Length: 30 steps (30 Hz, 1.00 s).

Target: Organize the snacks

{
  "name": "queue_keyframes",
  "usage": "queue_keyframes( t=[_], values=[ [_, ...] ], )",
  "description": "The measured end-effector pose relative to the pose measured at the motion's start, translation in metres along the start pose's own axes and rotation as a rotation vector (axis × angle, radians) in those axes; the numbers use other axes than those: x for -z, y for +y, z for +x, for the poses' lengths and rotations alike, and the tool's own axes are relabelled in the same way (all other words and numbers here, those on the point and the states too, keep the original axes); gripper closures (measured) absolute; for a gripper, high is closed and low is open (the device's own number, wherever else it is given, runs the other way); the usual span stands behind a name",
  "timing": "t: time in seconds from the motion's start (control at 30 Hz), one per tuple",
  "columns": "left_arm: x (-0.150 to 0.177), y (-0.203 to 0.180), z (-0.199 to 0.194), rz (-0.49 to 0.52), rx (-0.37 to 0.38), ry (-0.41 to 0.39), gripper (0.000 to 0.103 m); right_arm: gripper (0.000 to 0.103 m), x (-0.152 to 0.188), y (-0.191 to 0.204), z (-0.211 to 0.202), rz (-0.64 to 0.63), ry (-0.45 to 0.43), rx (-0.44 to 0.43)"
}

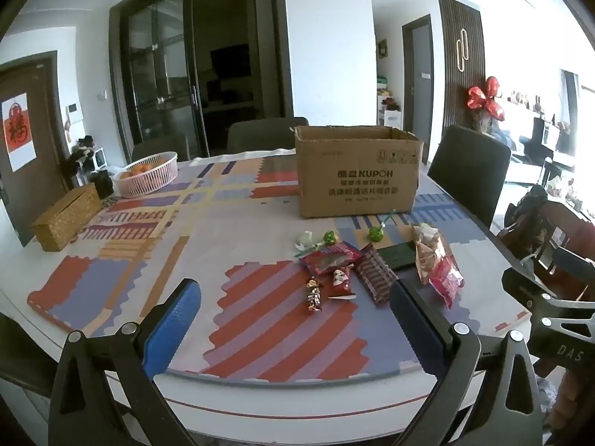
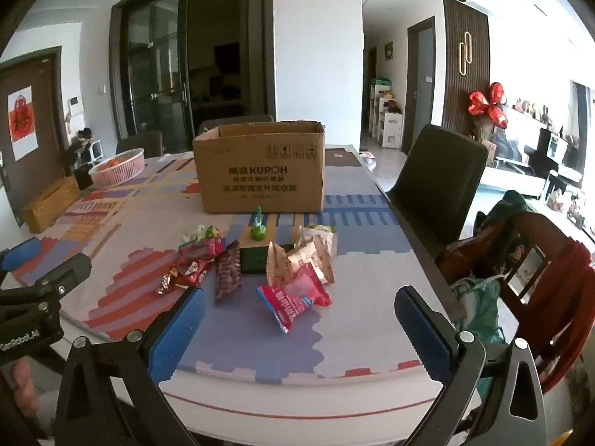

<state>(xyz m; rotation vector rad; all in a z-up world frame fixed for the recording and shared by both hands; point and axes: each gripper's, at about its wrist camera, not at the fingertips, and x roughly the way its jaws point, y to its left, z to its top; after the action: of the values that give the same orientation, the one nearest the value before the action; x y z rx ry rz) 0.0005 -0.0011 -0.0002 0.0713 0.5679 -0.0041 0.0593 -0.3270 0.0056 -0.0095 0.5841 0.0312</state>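
Observation:
An open cardboard box [image 1: 357, 174] stands on the table; it also shows in the right wrist view [image 2: 262, 171]. In front of it lies a loose pile of snacks: a pink packet [image 2: 293, 299], a brown striped packet [image 2: 227, 277], a red packet [image 1: 329, 260], a dark green flat pack [image 1: 396, 256], a green lollipop [image 2: 257, 232], small wrapped candies [image 1: 313, 295]. My left gripper [image 1: 293, 316] is open and empty, just short of the pile. My right gripper [image 2: 301, 319] is open and empty near the pink packet.
A patterned mat [image 1: 148, 223] covers the table. A pink basket of oranges [image 1: 147, 174] and a woven tissue box [image 1: 67, 217] stand at the far left. Dark chairs [image 2: 438, 171] stand behind and to the right. A red wooden chair [image 2: 543, 282] with clutter is at the right.

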Motion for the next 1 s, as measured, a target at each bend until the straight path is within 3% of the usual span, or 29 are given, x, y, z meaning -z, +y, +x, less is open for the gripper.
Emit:
queue_keyframes(
  t=[1.0],
  values=[
    [-0.003,0.003,-0.009,-0.019,0.014,-0.029,0.0,0.001,0.0,-0.001,-0.004,0.003,-0.013,-0.006]
  ],
)
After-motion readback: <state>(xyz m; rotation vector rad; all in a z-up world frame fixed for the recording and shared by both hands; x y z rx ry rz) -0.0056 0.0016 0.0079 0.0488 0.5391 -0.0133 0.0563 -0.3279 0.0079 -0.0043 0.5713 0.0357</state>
